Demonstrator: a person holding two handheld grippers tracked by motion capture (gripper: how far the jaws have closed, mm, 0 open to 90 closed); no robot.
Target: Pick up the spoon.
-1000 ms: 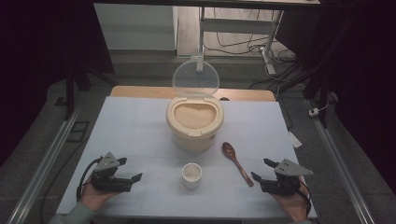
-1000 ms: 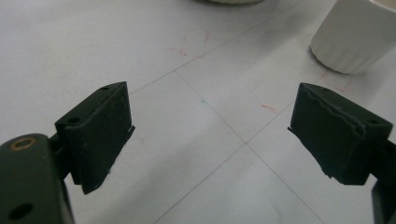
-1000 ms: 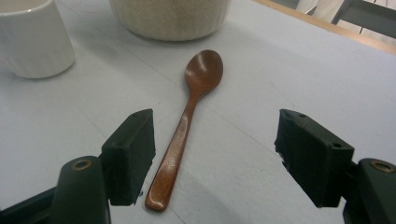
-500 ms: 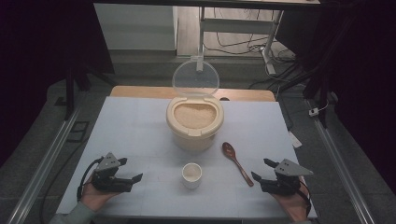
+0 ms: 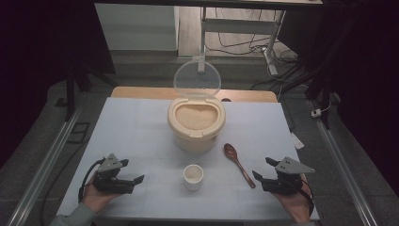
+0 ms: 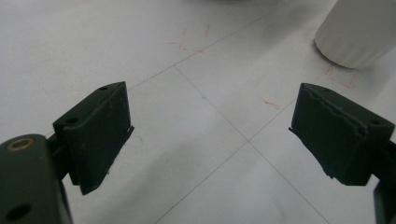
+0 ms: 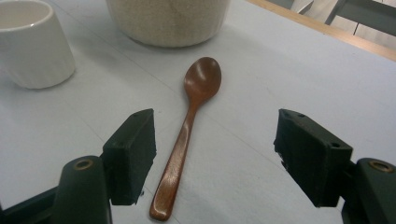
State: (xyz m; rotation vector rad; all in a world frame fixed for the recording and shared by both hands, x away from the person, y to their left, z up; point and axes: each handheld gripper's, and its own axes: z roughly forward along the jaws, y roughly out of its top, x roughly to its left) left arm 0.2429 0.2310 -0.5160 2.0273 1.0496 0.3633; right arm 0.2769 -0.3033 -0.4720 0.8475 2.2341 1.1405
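Note:
A cream rice container (image 5: 196,123) full of rice stands mid-table with its clear lid (image 5: 197,77) tipped up behind it. In front of it sits a small white cup (image 5: 193,176). A brown wooden spoon (image 5: 238,164) lies right of the cup, bowl toward the container. My left gripper (image 5: 133,181) rests open at the near left, apart from the cup (image 6: 357,30). My right gripper (image 5: 262,171) is open at the near right, its jaws either side of the spoon (image 7: 184,128) handle without touching it; the cup (image 7: 30,42) and container (image 7: 168,21) lie beyond.
The white table (image 5: 136,127) has a wooden strip along its far edge. A small white tag (image 5: 296,140) lies at the right edge. Metal rails (image 5: 44,167) run along both sides of the table, and cables and stands lie on the floor behind.

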